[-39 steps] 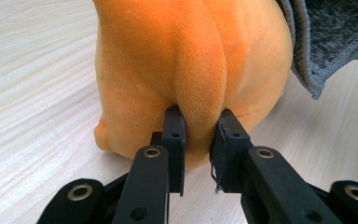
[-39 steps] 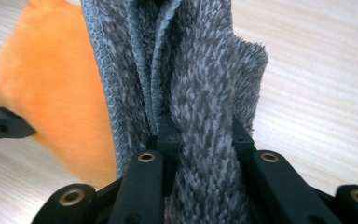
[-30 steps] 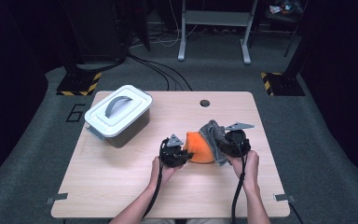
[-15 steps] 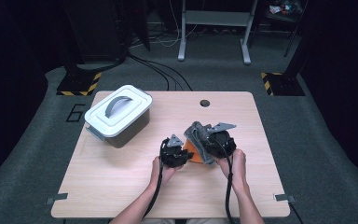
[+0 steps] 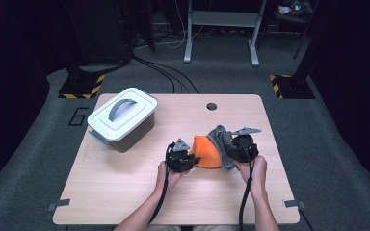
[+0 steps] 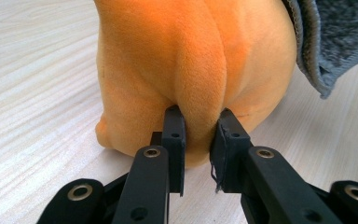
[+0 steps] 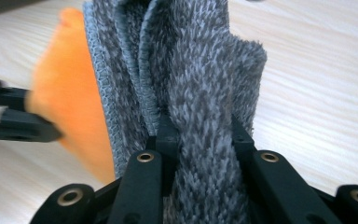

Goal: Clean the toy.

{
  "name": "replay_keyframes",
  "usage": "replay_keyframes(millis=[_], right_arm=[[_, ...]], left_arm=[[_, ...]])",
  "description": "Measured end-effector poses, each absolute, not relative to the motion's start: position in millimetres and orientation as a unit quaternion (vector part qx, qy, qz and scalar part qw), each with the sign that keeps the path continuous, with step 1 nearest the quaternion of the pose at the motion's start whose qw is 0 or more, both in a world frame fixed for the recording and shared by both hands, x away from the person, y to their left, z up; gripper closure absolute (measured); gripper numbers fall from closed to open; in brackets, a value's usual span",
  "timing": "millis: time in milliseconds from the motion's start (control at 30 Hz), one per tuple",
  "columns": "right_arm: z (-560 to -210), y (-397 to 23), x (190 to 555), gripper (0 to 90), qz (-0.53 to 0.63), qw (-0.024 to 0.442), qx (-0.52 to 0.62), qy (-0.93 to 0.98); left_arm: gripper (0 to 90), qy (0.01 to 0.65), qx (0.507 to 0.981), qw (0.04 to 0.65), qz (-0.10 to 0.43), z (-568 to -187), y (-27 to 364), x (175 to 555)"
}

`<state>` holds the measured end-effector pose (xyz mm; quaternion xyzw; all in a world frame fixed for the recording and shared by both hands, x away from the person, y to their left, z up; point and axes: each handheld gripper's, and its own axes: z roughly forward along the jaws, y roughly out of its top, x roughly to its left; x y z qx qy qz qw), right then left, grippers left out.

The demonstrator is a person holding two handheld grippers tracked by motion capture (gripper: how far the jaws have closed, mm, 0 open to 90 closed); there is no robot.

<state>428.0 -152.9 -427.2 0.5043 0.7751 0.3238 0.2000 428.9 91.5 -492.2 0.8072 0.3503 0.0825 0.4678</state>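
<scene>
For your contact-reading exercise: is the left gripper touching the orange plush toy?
Touching. The left gripper view shows the left gripper with both jaws pinching a fold of the orange plush toy, no gap.

Bright lit table, dark surroundings, soft close-up blur

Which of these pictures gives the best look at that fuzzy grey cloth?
The right gripper view: the grey cloth fills its middle, pile and stitched hem sharp, pinched in the right tool. The high view shows it small, draped beside the orange plush toy. The left gripper view catches just a corner.
</scene>
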Motion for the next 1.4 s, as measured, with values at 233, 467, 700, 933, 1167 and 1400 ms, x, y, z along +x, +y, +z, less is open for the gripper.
replay_keyframes(millis=[233,467,700,933,1167,1400], right_arm=[[-446,-170,438,72.7,0.313,0.18,0.535,0.764],[-456,-176,443,72.5,0.303,0.17,0.55,0.759],[-444,-175,435,72.5,0.31,0.187,0.544,0.757],[-424,-160,420,72.5,0.334,0.201,0.514,0.764],[-429,-156,428,72.6,0.325,0.196,0.514,0.769],[-432,-159,432,72.6,0.325,0.193,0.52,0.766]], left_arm=[[76.6,0.349,0.808,0.467,0.084,-492,91,429],[76.5,0.35,0.808,0.467,0.085,-492,91,429],[76.4,0.353,0.806,0.467,0.088,-492,93,430],[75.9,0.348,0.808,0.466,0.093,-492,93,430],[50.0,0.318,0.819,0.461,0.126,-496,93,424],[48.1,0.299,0.831,0.441,0.161,-505,87,422]])
